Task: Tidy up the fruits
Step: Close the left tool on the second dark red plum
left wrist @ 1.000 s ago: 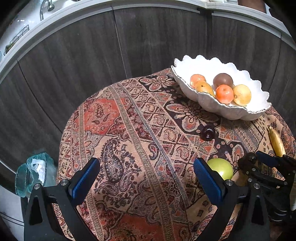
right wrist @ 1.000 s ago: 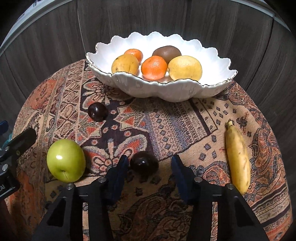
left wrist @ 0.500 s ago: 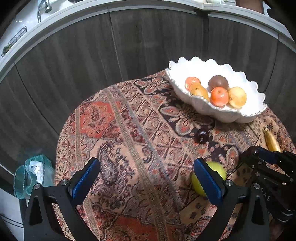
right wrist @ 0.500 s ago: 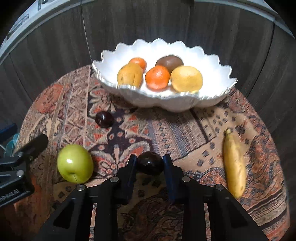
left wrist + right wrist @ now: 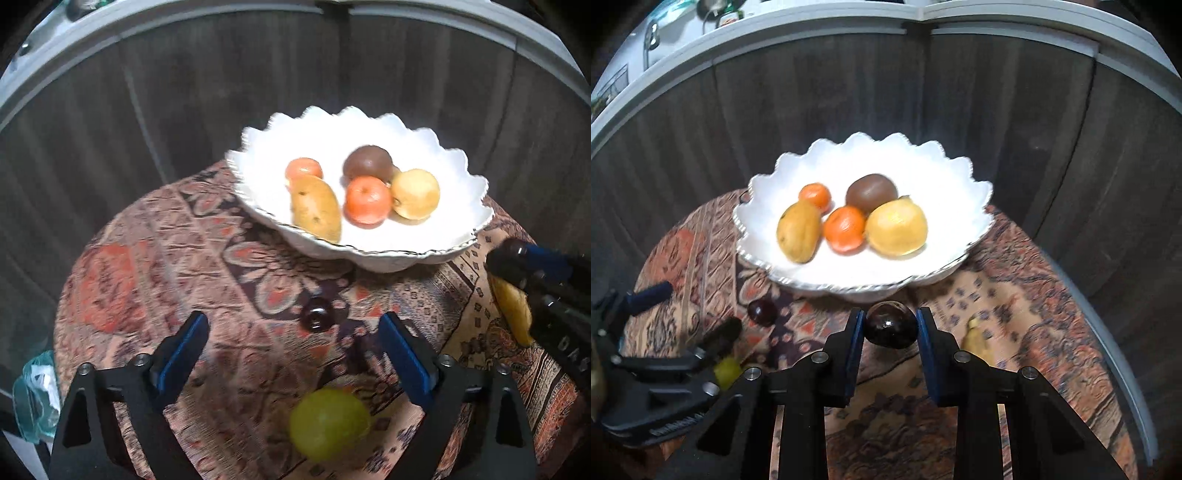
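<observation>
My right gripper (image 5: 890,317) is shut on a dark plum (image 5: 890,330) and holds it above the patterned cloth, just in front of the white scalloped bowl (image 5: 849,162). The bowl (image 5: 369,129) holds two oranges, a brown fruit and two yellow ones. A green apple (image 5: 328,422) lies on the cloth between the fingers of my left gripper (image 5: 292,325). Its jaws are closing and the pads stand apart from the apple. Beyond it rests a second dark plum (image 5: 317,319). A banana (image 5: 513,310) lies at the right, partly hidden by the right gripper (image 5: 517,266).
The round table's cloth (image 5: 147,280) drops off at the left and near edges. Dark wood cabinet fronts (image 5: 812,110) under a white counter stand close behind the bowl. A pale plastic bag (image 5: 33,398) sits on the floor at the lower left.
The right gripper shut on the dark plum and rose with it toward the bowl. The left gripper swung right until the green apple lay between its fingers, which have narrowed slightly.
</observation>
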`<state>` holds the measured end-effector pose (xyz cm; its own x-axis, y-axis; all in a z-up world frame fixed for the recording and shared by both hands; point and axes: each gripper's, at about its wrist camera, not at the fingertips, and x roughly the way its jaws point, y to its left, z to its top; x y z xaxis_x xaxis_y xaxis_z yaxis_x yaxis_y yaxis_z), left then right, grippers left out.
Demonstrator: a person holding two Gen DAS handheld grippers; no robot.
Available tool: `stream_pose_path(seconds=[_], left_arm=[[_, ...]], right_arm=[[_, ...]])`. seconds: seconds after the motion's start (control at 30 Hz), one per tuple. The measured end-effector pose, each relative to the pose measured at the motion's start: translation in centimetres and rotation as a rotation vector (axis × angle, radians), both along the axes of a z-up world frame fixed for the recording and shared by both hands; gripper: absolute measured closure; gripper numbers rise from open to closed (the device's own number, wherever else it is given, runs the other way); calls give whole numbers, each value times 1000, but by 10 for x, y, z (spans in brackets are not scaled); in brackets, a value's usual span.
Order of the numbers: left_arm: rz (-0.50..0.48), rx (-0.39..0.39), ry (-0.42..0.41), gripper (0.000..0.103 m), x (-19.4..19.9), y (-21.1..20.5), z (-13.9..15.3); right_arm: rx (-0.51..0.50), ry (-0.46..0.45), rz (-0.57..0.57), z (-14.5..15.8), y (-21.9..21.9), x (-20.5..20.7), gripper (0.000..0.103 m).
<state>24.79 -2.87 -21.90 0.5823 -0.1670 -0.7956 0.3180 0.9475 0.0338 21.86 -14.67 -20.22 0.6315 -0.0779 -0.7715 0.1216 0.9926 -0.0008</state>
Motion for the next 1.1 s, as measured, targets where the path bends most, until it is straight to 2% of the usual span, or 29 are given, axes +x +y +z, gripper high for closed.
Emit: stream_pose_path(seconds=[0.07, 0.13, 0.23, 0.5, 0.67, 0.77, 1.1], left_arm=[[-18, -7, 28, 28, 6, -6, -6], [-23, -21, 46, 30, 10, -9, -9], [-20, -2, 56, 31, 14, -13, -15], [-32, 2, 95, 45, 23, -15, -32], [-37, 9, 119, 68, 28, -18, -40], [-44, 6, 121, 75, 27, -20, -42], [-28, -11, 113, 75, 24, -15, -33]], right_arm=[[-2, 1, -6, 0, -3, 3, 73], [4, 8, -7, -2, -5, 6, 73], [16, 13, -15, -7, -7, 8, 73], [26, 35, -23, -19, -8, 13, 73], [28, 44, -26, -24, -6, 15, 73], [31, 48, -26, -26, -7, 16, 73], [34, 43, -24, -25, -8, 15, 73]])
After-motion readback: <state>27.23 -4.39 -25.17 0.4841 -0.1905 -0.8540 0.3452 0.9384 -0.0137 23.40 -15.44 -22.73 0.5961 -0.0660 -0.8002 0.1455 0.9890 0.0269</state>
